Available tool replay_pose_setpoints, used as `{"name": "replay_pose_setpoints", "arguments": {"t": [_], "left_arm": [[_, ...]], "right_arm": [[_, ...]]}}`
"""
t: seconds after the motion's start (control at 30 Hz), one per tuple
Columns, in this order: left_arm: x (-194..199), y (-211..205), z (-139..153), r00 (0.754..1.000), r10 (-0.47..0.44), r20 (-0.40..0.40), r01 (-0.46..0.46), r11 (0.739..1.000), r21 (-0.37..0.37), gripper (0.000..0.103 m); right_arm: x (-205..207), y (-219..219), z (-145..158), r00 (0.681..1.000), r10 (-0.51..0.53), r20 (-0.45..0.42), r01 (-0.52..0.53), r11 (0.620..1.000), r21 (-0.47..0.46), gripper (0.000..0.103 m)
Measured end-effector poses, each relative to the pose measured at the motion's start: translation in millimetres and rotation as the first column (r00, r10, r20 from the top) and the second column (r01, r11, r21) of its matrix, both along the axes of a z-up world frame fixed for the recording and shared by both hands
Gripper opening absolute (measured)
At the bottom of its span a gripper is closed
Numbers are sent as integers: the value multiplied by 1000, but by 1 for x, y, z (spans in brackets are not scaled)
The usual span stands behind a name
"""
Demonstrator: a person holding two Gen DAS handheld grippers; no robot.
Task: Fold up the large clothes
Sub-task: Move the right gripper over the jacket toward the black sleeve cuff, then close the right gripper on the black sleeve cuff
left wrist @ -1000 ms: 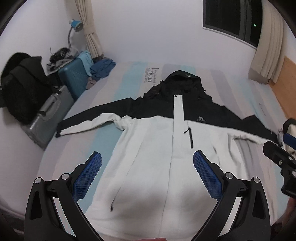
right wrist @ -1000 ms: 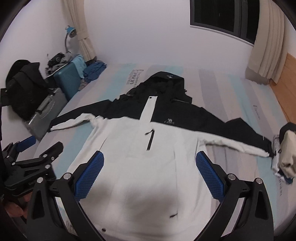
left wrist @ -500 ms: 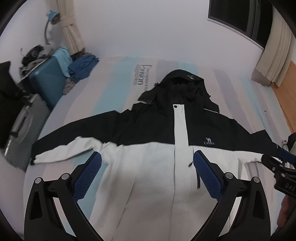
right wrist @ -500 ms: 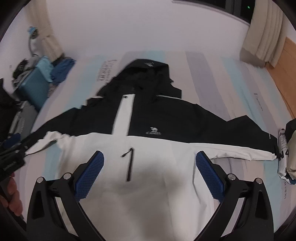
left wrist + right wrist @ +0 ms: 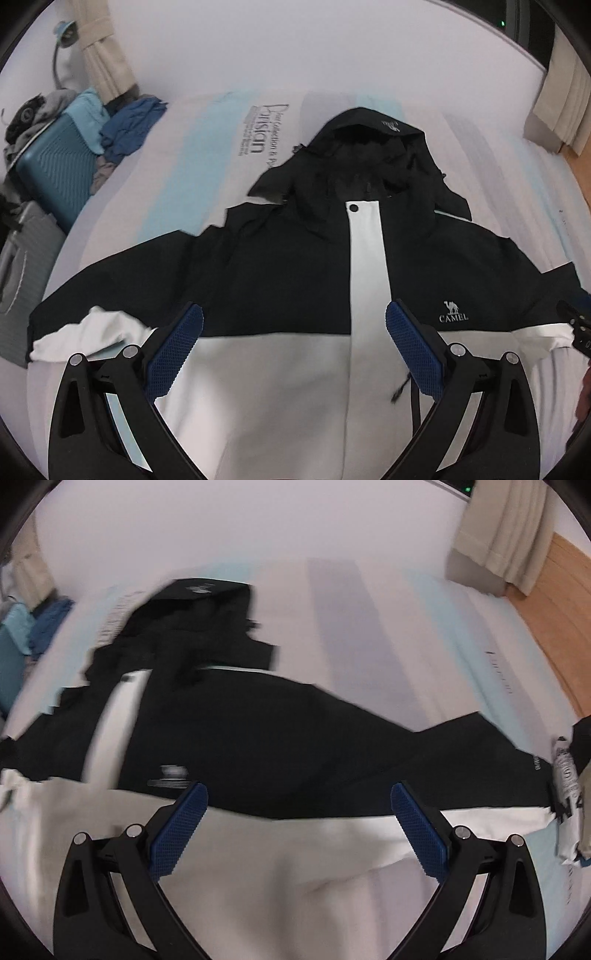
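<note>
A black and white hooded jacket [image 5: 280, 266] lies flat, front up, on the mattress, with the hood at the far end and both sleeves spread out. My left gripper [image 5: 294, 341] is open and empty, hovering over the chest where black meets white. My right gripper [image 5: 299, 821] is open and empty over the jacket's [image 5: 258, 738] right shoulder and sleeve [image 5: 480, 775]. The right wrist view is blurred by motion.
The striped mattress [image 5: 207, 147] fills the floor space. A teal suitcase [image 5: 51, 173], a grey suitcase [image 5: 22, 273] and blue clothes [image 5: 129, 125] sit at the left. A small pile of things [image 5: 569, 782] lies at the right sleeve end. Wood floor [image 5: 561, 620] lies right.
Both grippers have moved forward over the jacket toward its shoulders and lower to it. The right gripper has swung to the right, toward the right sleeve. Both stay open.
</note>
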State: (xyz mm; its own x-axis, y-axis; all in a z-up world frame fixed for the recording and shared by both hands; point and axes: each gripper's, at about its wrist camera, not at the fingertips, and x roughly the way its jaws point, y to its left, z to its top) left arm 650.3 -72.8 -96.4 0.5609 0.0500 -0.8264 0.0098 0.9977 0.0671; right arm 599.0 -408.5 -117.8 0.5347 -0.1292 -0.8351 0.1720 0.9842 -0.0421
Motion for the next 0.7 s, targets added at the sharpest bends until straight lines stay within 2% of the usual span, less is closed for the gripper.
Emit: {"name": "replay_pose_setpoints", "arguments": {"t": [0.17, 0.27, 0.43, 0.57, 0.7], "left_arm": [[21, -23, -28, 999, -35, -30, 35, 999, 22, 97], [30, -38, -42, 998, -52, -38, 53, 998, 34, 97], [52, -60, -66, 995, -75, -65, 77, 997, 29, 97], [68, -74, -77, 994, -84, -67, 85, 996, 25, 97], [76, -84, -85, 994, -87, -72, 89, 996, 18, 97]], "right_arm": [[-2, -70, -29, 998, -45, -34, 41, 994, -102, 96], [-6, -129, -41, 994, -84, -68, 74, 986, -147, 96], [-17, -234, -60, 966, -204, -160, 170, 963, -208, 96], [-24, -303, -68, 948, -222, -228, 155, 948, -279, 96], [-30, -359, -69, 928, -243, -282, 176, 954, -244, 96]]}}
